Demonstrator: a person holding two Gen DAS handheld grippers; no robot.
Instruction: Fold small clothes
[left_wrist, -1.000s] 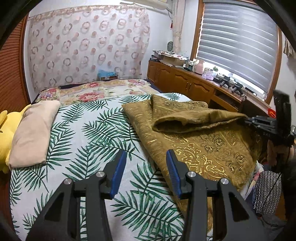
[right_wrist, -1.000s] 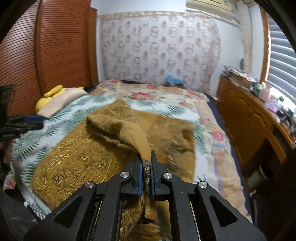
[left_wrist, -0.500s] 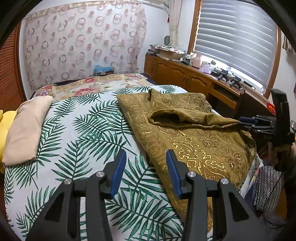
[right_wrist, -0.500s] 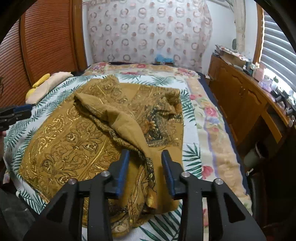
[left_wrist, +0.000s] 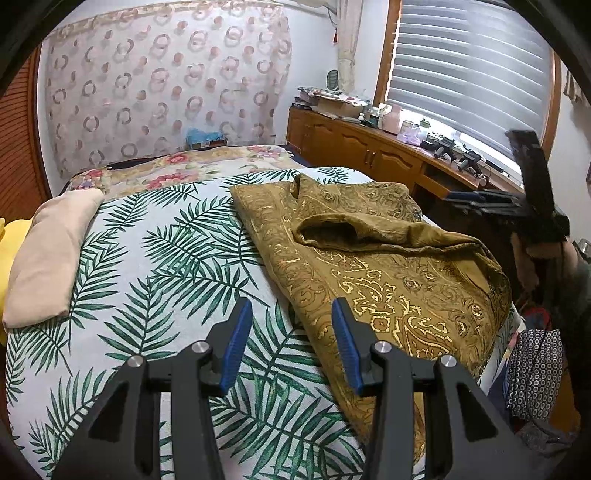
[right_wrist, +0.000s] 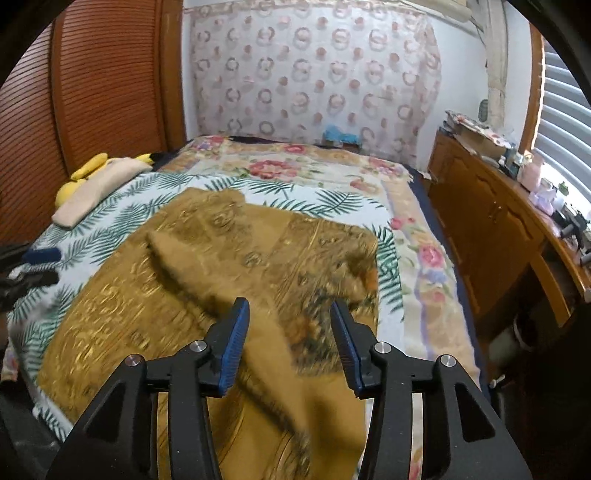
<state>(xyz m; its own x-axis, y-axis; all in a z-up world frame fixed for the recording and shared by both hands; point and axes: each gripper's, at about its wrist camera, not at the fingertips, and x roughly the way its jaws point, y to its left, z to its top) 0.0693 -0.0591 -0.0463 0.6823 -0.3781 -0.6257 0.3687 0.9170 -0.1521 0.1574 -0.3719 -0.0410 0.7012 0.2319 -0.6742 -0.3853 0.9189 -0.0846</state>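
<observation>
A gold-brown patterned garment (left_wrist: 391, 280) lies spread on the bed, with one flap folded over its middle. My left gripper (left_wrist: 291, 325) is open and empty, above the palm-leaf bedspread (left_wrist: 155, 266) just left of the garment's near edge. My right gripper (right_wrist: 290, 325) is open and empty, hovering over the garment (right_wrist: 207, 288), which is blurred in that view. The right gripper (left_wrist: 476, 197) also shows at the far right of the left wrist view, and the left gripper (right_wrist: 33, 266) at the left edge of the right wrist view.
A beige pillow (left_wrist: 48, 254) and a yellow plush toy (right_wrist: 85, 173) lie at the bed's left. A floral blanket (right_wrist: 295, 166) covers the far end. A wooden cabinet (right_wrist: 491, 221) with clutter runs under the window on the right. Patterned cloth (left_wrist: 532, 373) hangs at the bed's right.
My right gripper opened and let go of the garment's flap, which dropped onto the garment; the gripper then opened wider and drew back. My left gripper stayed open and shifted slightly.
</observation>
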